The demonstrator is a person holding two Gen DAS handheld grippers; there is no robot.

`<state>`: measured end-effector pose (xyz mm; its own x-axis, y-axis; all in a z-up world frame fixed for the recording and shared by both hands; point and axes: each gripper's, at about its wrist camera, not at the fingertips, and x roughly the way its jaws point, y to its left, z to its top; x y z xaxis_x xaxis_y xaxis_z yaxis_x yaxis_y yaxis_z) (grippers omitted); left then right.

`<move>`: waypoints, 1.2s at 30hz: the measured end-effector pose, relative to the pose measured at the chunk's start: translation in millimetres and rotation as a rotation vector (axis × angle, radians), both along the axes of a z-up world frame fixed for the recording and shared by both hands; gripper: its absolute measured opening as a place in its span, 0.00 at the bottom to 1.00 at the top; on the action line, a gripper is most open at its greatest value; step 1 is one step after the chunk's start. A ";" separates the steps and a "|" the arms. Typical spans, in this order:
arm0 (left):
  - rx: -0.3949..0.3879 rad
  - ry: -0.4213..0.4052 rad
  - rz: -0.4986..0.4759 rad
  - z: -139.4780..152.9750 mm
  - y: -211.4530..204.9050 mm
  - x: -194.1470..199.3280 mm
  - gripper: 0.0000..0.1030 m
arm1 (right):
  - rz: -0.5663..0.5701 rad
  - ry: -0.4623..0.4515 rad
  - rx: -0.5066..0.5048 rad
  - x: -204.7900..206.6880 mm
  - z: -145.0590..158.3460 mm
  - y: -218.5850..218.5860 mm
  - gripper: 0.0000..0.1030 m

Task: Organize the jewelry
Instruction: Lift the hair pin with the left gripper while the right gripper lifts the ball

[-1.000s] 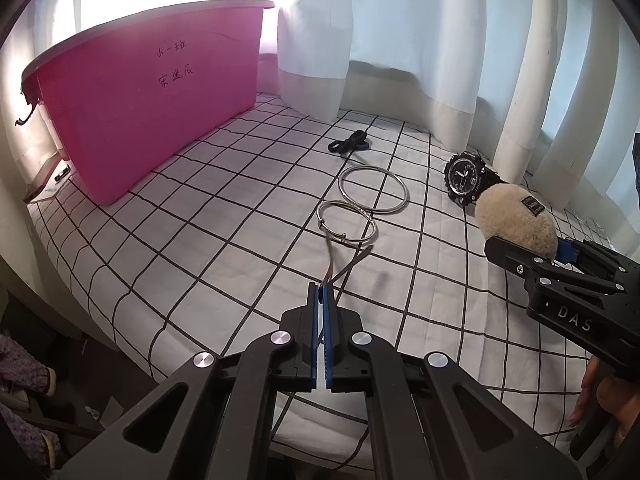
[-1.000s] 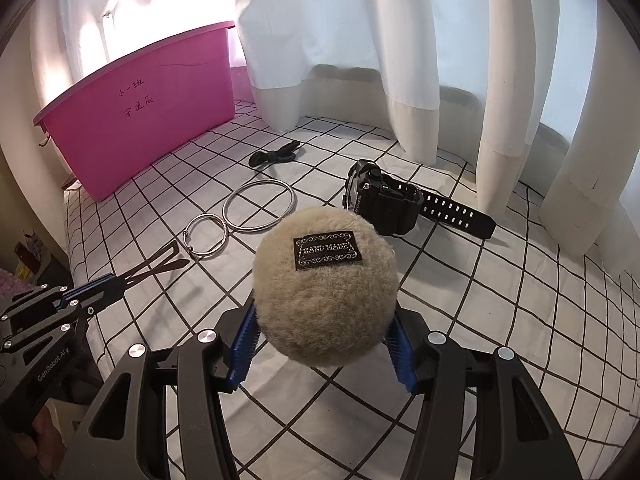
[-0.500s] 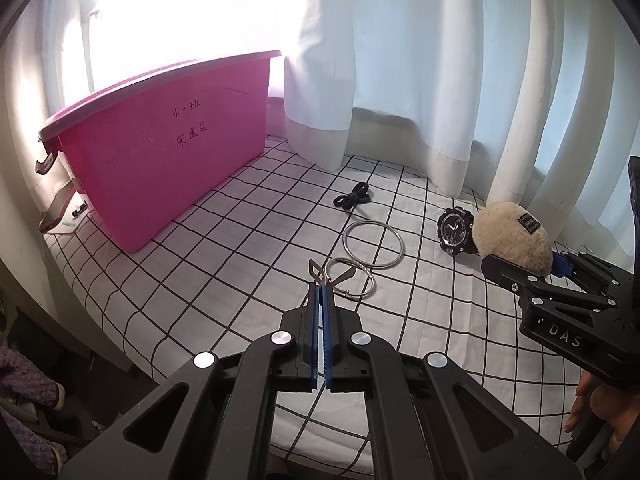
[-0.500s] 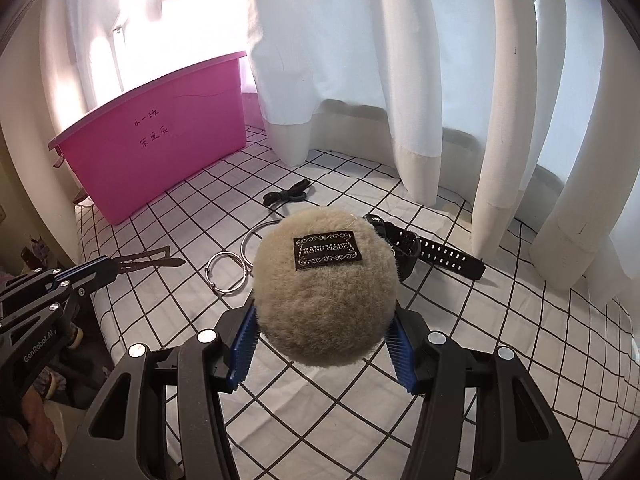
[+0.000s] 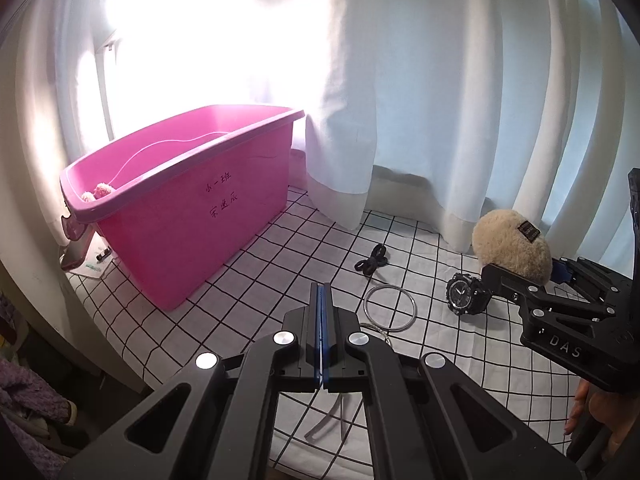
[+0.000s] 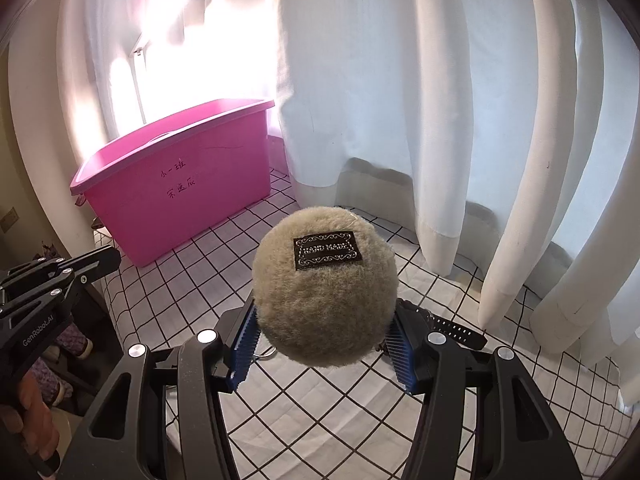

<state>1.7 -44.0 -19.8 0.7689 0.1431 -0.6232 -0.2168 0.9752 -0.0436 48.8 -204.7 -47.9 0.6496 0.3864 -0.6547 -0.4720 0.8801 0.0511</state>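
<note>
Bin [image 5: 192, 216] sits at ten o'clock in the left wrist view, now showing its open top, since both hands have risen. The left gripper [image 5: 320, 308] is clamped shut on a thin strap [image 5: 324, 426] dangling beneath it. Rings [image 5: 390, 314] and watch [image 5: 466, 300] lie at two o'clock. In the right wrist view, the right gripper [image 6: 324, 346] holds a fluffy ball [image 6: 324, 288], half open around it, likely heading for the bin at ten o'clock.

Pink bin [image 5: 192, 216] at the far left on the checked cloth [image 5: 280, 264], before the curtain [image 5: 440, 100]. To its right, a cord [image 5: 372, 262], nearer a ring [image 5: 390, 308], farther right a watch [image 5: 466, 300]. Fluffy ball [image 6: 324, 292] above the cloth.
</note>
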 end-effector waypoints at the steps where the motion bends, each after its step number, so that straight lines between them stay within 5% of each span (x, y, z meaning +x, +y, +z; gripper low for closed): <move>1: 0.000 0.003 -0.004 -0.5 2.8 2.7 0.01 | -0.005 0.001 -0.002 1.9 0.4 1.5 0.53; 14: -0.011 0.231 -0.116 -83.3 2.9 -0.7 0.01 | -0.101 0.099 -0.008 11.1 -38.6 -7.2 0.53; 21: -0.027 0.280 -0.148 -106.3 -14.0 -3.0 0.03 | -0.113 0.146 -0.023 3.5 -57.9 -13.0 0.53; 26: -0.010 0.293 -0.140 -116.6 -20.2 0.6 0.19 | -0.113 0.148 -0.030 -2.6 -59.8 -16.3 0.53; 28: -0.003 0.290 -0.135 -119.2 -22.1 1.5 0.45 | -0.114 0.151 -0.032 -4.3 -60.9 -18.1 0.53; 29: 0.007 0.283 -0.130 -119.5 -23.1 0.7 0.50 | -0.115 0.152 -0.032 -5.1 -61.4 -19.3 0.53; 36: 0.032 0.285 -0.140 -128.6 -29.7 4.3 0.53 | -0.116 0.160 -0.033 -7.0 -63.7 -22.9 0.53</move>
